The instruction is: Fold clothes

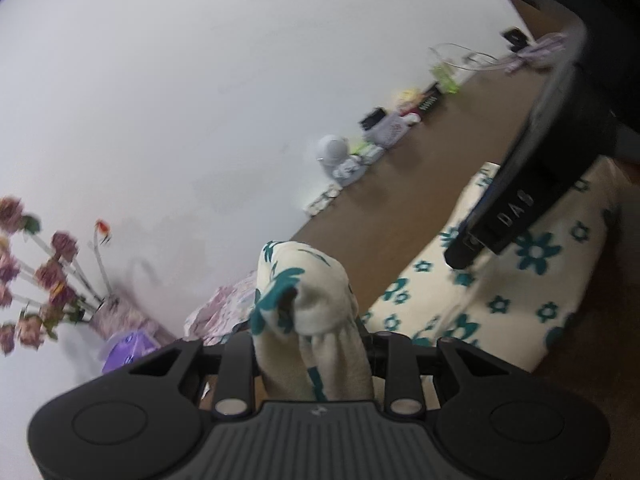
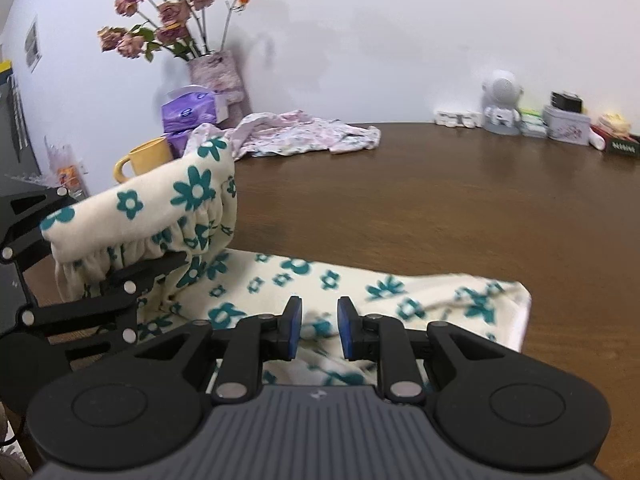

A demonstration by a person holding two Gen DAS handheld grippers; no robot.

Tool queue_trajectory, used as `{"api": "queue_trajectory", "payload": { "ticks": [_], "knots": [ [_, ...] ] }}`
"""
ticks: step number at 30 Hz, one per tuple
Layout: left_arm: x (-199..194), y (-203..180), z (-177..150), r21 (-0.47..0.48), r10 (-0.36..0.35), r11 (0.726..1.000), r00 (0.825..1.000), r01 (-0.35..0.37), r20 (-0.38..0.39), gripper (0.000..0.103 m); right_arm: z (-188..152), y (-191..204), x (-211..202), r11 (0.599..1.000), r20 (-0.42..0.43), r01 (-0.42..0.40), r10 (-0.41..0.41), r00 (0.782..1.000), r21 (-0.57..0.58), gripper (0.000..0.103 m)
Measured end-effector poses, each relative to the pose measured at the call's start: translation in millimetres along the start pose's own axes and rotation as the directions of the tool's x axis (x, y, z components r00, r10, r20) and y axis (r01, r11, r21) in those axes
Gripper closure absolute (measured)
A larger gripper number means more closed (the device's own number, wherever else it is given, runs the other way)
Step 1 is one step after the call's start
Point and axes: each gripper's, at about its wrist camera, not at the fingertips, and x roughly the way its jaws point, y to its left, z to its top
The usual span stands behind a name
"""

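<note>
Left gripper pinches the gathered, fleecy cream garment with teal flowers, raised at 9 o'clock. Right gripper hovers above it, jaws parted and empty, on the brown wooden table.

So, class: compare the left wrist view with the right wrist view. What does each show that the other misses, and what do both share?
Only the left wrist view: a wire basket far along the wall.
Only the right wrist view: a yellow mug, and the right claw open over the cloth.
Both: the cream garment with teal flowers, its edge pinched in the left claw, the dried flowers and the brown table.
</note>
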Motion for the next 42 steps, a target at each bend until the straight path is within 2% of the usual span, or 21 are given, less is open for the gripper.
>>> {"api": "queue_trajectory", "payload": {
  "ticks": [13, 16, 20, 24, 30, 32, 35, 37, 42],
  "knots": [
    [16, -45, -2, 0.195, -0.06, 0.979, 0.997, 0.068, -0.046, 0.076, -19, -18, -7, 0.996, 0.027, -0.02, 0.018, 0.999, 0.091, 0.084],
    [16, -48, -4, 0.219, -0.054, 0.974, 0.997, 0.064, -0.047, 0.076, -21, -20, -6, 0.995, 0.026, -0.025, 0.022, 0.999, 0.099, 0.084],
    [16, -50, -6, 0.27, -0.012, 0.963, 0.999, 0.02, -0.033, 0.076, -21, -21, -7, 0.994, 0.024, -0.027, 0.025, 0.999, 0.101, 0.084],
    [18, -56, -10, 0.309, -0.027, 0.95, 0.999, 0.038, -0.039, 0.078, -22, -22, -5, 0.994, 0.014, -0.028, 0.027, 1.0, 0.109, 0.084],
    [21, -57, -11, 0.315, -0.036, 0.948, 0.998, 0.05, -0.05, 0.078, -22, -18, -6, 0.995, 0.017, -0.013, 0.012, 1.0, 0.095, 0.084],
    [21, -55, -11, 0.299, -0.038, 0.953, 0.998, 0.053, -0.054, 0.074, -22, -18, -6, 0.996, 0.017, -0.01, 0.008, 1.0, 0.092, 0.084],
    [19, -50, -9, 0.244, -0.062, 0.967, 0.996, 0.074, -0.058, 0.066, -22, -17, -7, 0.995, 0.021, -0.009, 0.007, 1.0, 0.095, 0.084],
    [17, -43, -6, 0.19, -0.087, 0.977, 0.995, 0.096, -0.056, 0.059, -22, -17, -8, 0.996, 0.026, -0.002, 0.0, 1.0, 0.094, 0.077],
    [3, -28, 2, 0.065, -0.172, 0.983, 0.985, 0.172, -0.008, 0.053, -22, -17, -13, 0.995, 0.037, 0.008, -0.012, 0.999, 0.096, 0.075]
  ]
}}
